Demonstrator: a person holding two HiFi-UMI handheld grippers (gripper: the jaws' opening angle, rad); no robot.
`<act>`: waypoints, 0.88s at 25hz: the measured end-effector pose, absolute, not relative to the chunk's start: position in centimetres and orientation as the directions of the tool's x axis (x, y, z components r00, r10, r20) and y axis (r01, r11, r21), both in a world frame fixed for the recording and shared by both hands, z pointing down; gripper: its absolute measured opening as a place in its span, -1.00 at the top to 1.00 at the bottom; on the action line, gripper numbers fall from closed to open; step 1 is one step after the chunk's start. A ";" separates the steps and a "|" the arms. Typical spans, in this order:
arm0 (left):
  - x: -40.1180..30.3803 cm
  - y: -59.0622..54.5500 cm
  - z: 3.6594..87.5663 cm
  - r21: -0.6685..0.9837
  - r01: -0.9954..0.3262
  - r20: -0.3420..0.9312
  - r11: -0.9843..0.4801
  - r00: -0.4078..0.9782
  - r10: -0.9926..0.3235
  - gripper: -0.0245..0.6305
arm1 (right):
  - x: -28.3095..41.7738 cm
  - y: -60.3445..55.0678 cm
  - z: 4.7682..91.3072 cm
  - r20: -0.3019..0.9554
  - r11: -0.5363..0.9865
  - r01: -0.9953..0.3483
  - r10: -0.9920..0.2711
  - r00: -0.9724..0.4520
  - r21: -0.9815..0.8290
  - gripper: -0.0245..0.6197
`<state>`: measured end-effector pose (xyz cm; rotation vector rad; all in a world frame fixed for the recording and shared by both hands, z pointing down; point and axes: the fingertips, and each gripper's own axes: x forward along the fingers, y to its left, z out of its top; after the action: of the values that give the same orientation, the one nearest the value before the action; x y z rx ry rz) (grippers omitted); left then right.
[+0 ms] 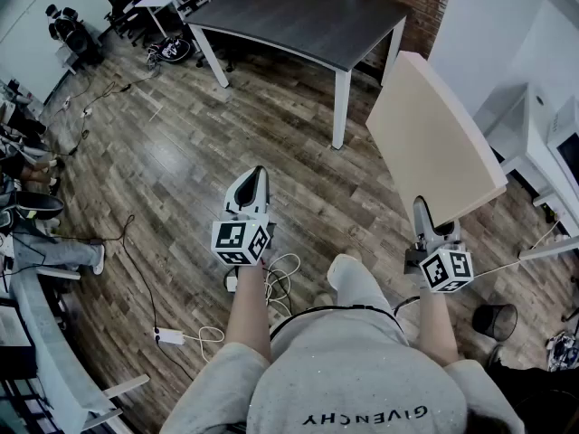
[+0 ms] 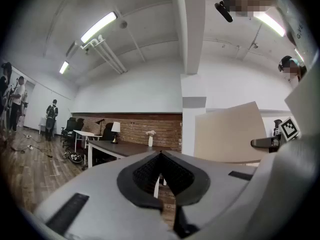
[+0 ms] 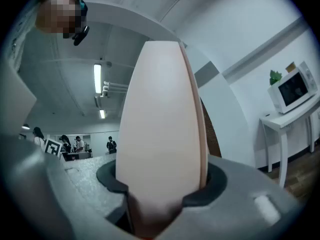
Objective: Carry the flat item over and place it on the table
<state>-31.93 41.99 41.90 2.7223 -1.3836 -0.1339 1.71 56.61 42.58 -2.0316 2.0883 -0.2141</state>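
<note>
A flat beige board point(image 1: 432, 138) stands on edge in the air at the right, and my right gripper point(image 1: 425, 217) is shut on its near lower edge. In the right gripper view the board point(image 3: 160, 124) rises straight out of the jaws and fills the middle of the picture. My left gripper point(image 1: 252, 186) is level over the wood floor, left of the board, shut with nothing in it; its pads point(image 2: 161, 170) meet. The board point(image 2: 227, 132) shows at the right of the left gripper view. The dark grey table point(image 1: 298, 21) stands ahead.
A lamp point(image 2: 115, 128) and a white vase point(image 2: 150, 140) stand on the table. White furniture point(image 1: 534, 138) with a microwave point(image 3: 295, 89) lines the right wall. Cables point(image 1: 276, 278) and a black bin point(image 1: 496, 319) lie on the floor near my feet. Chairs point(image 1: 77, 30) and people are at far left.
</note>
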 end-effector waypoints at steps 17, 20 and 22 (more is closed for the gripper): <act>-26.0 29.1 43.1 0.144 -0.818 0.024 -0.557 0.566 -0.824 0.93 | 8.1 42.0 44.2 0.016 -0.025 -0.978 -1.000 0.022 -0.205 0.13; -24.4 26.4 43.0 0.143 -0.821 0.031 -0.552 0.561 -0.827 0.93 | 9.9 39.2 44.2 0.024 -0.023 -0.977 -1.000 0.019 -0.210 0.13; -23.3 24.8 43.1 0.142 -0.824 0.039 -0.549 0.559 -0.828 0.93 | 11.0 37.4 44.2 0.027 -0.017 -0.978 -1.000 0.011 -0.210 0.12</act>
<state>-23.31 24.79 43.06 2.6449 -1.4106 -0.0492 11.03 37.44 44.18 -2.1357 2.1061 -0.2528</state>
